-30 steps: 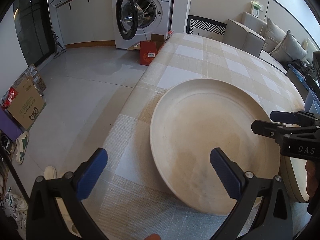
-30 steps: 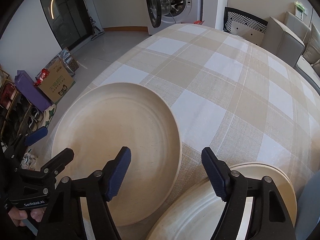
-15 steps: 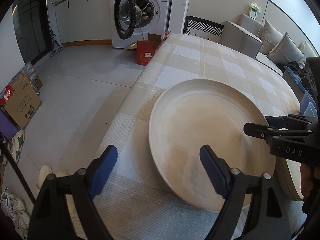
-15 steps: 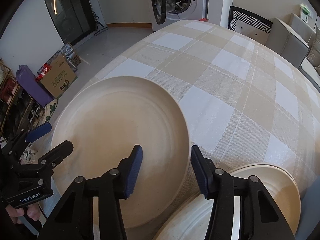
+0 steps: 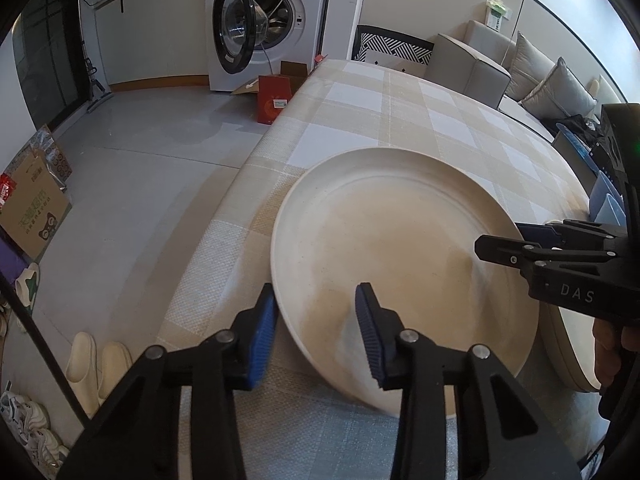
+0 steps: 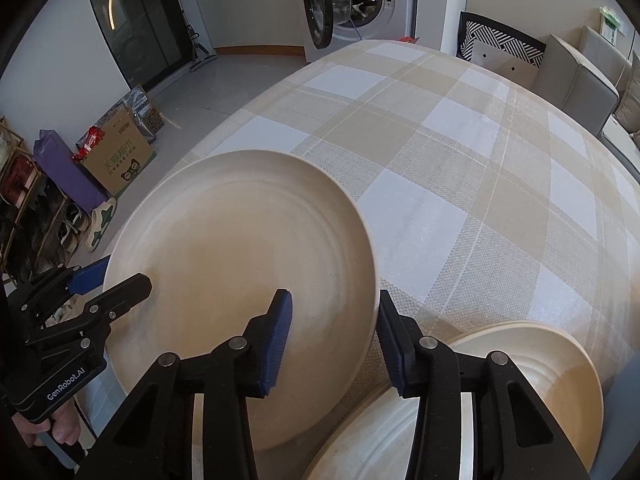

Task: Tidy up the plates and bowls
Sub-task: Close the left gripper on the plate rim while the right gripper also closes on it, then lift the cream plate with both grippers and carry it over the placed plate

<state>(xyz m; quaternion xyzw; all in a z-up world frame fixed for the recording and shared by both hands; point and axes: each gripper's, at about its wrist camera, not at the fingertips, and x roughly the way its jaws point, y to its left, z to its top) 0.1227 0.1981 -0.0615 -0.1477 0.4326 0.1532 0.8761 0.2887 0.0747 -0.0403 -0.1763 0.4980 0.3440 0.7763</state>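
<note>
Two grippers, one plate (image 5: 400, 264): your left gripper (image 5: 316, 336) straddles its lower-left rim, your right gripper (image 6: 334, 340) its lower-right rim. Both jaws closing, pads not visibly pressing. Second plate (image 6: 520, 392) lies lower right.

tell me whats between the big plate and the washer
In the left wrist view, bare checked tablecloth runs from the big plate to the table's far end; past it a red box sits on the floor before the washer.

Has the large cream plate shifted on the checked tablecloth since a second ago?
No. The large cream plate lies on the same squares of the checked tablecloth; only both grippers' jaws are closing on its rim.
</note>
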